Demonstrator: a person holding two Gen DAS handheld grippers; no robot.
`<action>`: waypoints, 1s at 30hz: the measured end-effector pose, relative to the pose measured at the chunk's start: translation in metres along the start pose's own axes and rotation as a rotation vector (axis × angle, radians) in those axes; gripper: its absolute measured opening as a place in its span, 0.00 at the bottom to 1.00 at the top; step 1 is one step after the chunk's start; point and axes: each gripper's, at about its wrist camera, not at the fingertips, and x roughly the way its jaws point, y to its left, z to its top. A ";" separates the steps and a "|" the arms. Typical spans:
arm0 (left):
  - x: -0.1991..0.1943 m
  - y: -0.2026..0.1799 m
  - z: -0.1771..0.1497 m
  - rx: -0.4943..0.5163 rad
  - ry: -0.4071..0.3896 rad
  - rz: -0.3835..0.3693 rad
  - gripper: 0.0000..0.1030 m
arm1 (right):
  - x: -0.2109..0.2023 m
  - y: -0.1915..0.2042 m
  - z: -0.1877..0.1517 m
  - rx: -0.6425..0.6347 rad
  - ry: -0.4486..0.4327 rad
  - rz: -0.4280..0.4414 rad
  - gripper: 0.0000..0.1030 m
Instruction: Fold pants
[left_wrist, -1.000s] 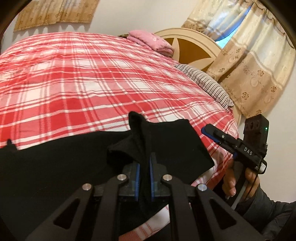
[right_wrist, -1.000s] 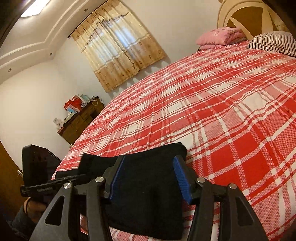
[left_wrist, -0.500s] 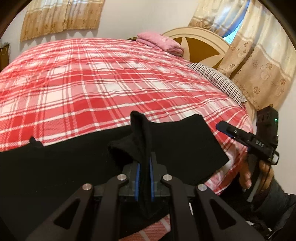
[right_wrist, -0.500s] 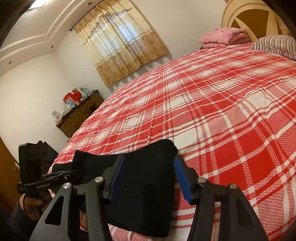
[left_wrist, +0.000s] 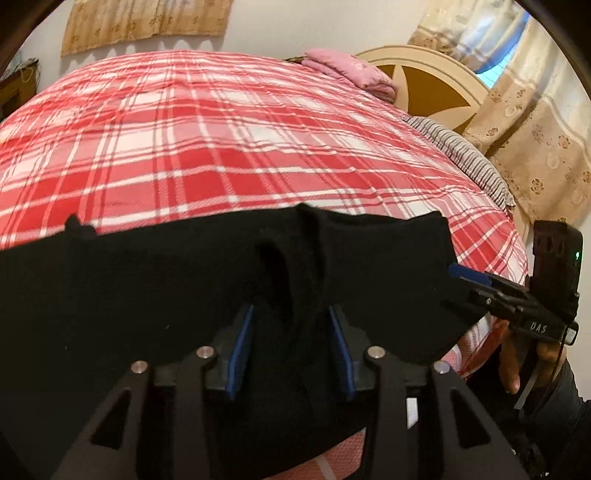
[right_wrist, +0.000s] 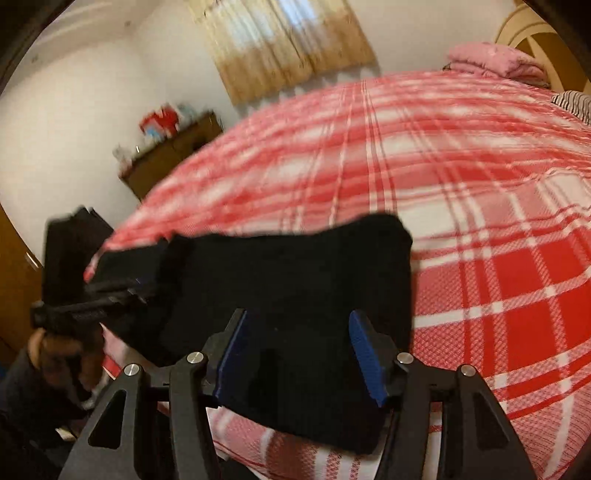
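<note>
**Fold laid down, left gripper letting go**

The black pants (left_wrist: 155, 295) lie along the near edge of the bed (left_wrist: 229, 147), on its red plaid cover, with one folded end doubled over toward the headboard (left_wrist: 424, 85) side. A raised ridge of cloth stands up in the middle of the pants, just ahead of the left gripper (left_wrist: 291, 350).

The left gripper's jaws have just been opening. They now stand partly apart, with the ridge of pants cloth between the blue pads but no longer pinched; it looks released. The right gripper (right_wrist: 299, 354) hovers over the folded end of the pants with its jaws moderately wide, cloth beneath them and nothing gripped. The right wrist view is blurred, so the far part of the pants is hard to read there.

As a judgement, one fold has been set down and this is the release that ends it. The next move likely calls for drawing the left gripper clear without dragging the ridge along, flattening that ridge, then taking a fresh hold on one end of the pants to bring it over toward the headboard side for a further fold.
</note>
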 end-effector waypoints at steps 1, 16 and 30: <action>-0.002 0.001 -0.001 -0.005 -0.006 -0.006 0.43 | -0.002 0.001 0.000 -0.004 -0.006 0.000 0.56; -0.083 0.062 -0.012 -0.045 -0.139 0.170 0.64 | 0.041 0.113 0.024 -0.274 0.006 0.187 0.57; -0.155 0.179 -0.036 -0.190 -0.219 0.495 0.68 | 0.105 0.160 0.008 -0.418 0.135 0.135 0.74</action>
